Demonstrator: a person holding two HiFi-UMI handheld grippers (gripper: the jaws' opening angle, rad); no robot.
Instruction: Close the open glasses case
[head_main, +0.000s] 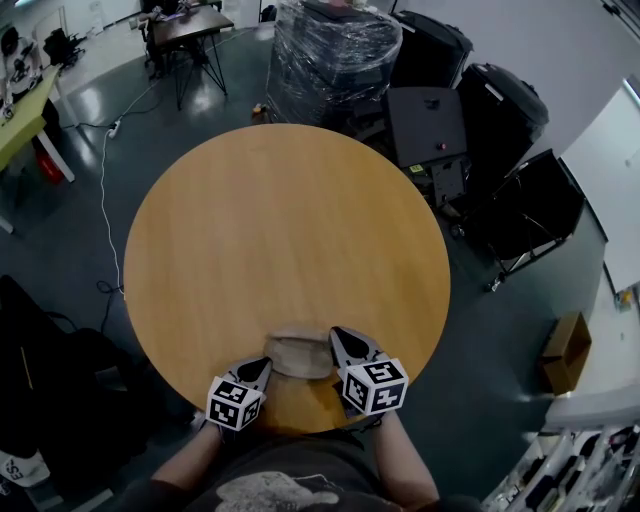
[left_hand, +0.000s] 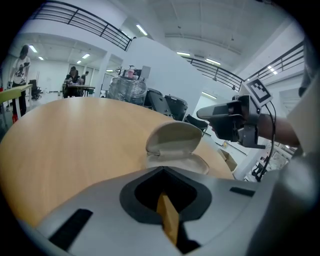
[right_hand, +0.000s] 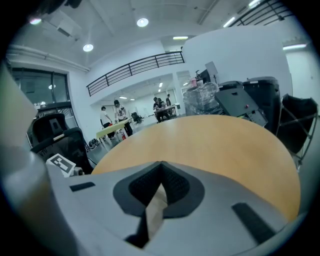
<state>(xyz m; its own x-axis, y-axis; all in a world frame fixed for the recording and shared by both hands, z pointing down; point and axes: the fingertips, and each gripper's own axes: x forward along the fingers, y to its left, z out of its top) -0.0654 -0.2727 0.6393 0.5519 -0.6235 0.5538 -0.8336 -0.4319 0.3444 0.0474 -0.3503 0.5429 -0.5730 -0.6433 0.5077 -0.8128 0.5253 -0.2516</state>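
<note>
As only left gripper view shows clearly, glasses case (left_hand: 174, 146) stands open

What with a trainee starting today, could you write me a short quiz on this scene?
1. Where on the round wooden table does the beige oval glasses case lie? A) at the centre B) near the edge by the person C) at the far edge
2. True or false: the case's lid is shut flat.
3. Fill in: the jaws of the left gripper and of the right gripper are each ____ (together or apart).
Key: 1 B; 2 false, the lid stands raised; 3 together.
</note>
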